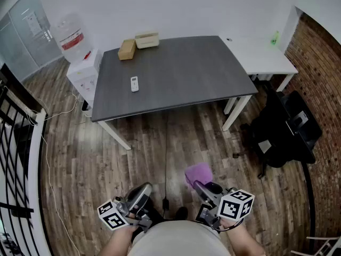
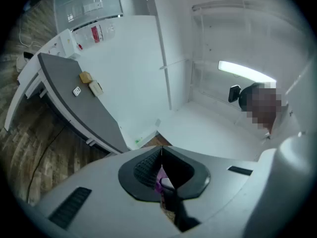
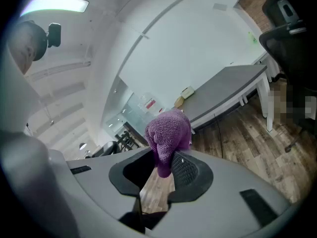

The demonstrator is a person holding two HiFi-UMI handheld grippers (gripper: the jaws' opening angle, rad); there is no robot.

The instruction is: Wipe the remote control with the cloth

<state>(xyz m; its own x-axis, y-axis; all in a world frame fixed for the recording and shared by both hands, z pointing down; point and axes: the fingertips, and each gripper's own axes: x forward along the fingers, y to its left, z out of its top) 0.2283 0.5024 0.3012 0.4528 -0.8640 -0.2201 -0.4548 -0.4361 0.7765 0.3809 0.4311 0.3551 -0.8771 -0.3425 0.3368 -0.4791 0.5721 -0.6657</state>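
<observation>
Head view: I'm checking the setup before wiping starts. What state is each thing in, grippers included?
left gripper: fingers together, nothing held.
right gripper: shut on the cloth, well short of the table.
cloth: bunched, sticking up out of the right gripper's fingers.
remote control: lying flat on the table, untouched.

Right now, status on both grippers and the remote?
Left gripper shut, empty. Right gripper shut on purple cloth. Remote lies on grey table, far ahead, untouched. Floor cable between.
</observation>
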